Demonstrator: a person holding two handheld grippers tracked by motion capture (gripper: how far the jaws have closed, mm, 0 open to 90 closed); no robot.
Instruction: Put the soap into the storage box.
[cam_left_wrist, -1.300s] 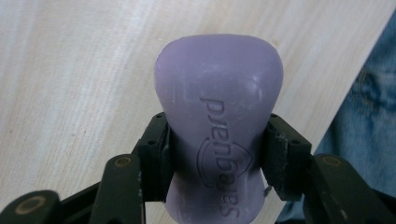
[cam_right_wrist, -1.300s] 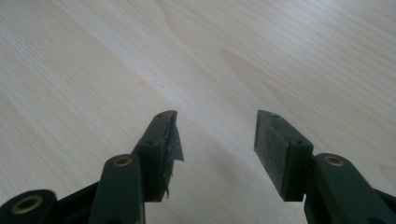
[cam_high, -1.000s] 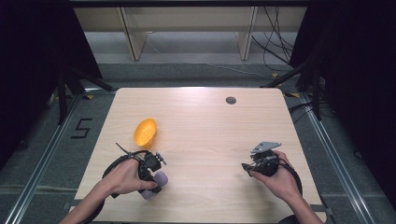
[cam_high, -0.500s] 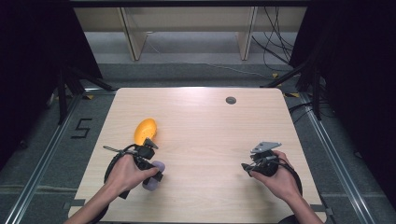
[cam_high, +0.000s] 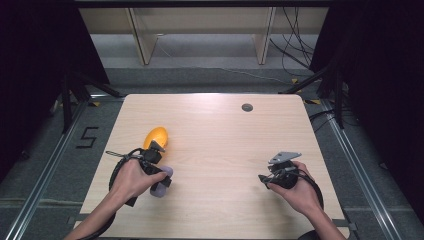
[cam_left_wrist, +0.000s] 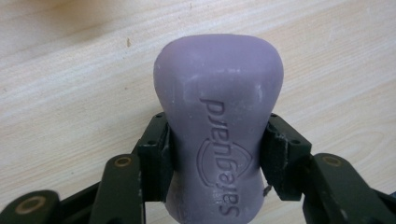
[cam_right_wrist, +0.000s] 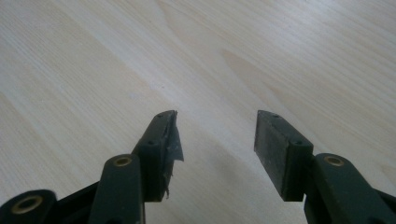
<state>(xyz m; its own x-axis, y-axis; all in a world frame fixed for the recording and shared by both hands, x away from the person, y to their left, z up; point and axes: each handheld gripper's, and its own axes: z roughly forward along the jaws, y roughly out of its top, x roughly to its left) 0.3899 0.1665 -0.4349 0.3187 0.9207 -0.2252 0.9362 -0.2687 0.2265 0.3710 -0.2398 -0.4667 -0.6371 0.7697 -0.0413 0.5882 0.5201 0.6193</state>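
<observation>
Soap clamped at its waist between the left gripper pads, clear of the table, seemingly for carrying; mango just ahead of that gripper. Right gripper spread wide, nothing between, low over bare wood, apparently waiting.

Light wood table: orange mango-shaped object lying left of centre, small dark round disc far right.
</observation>
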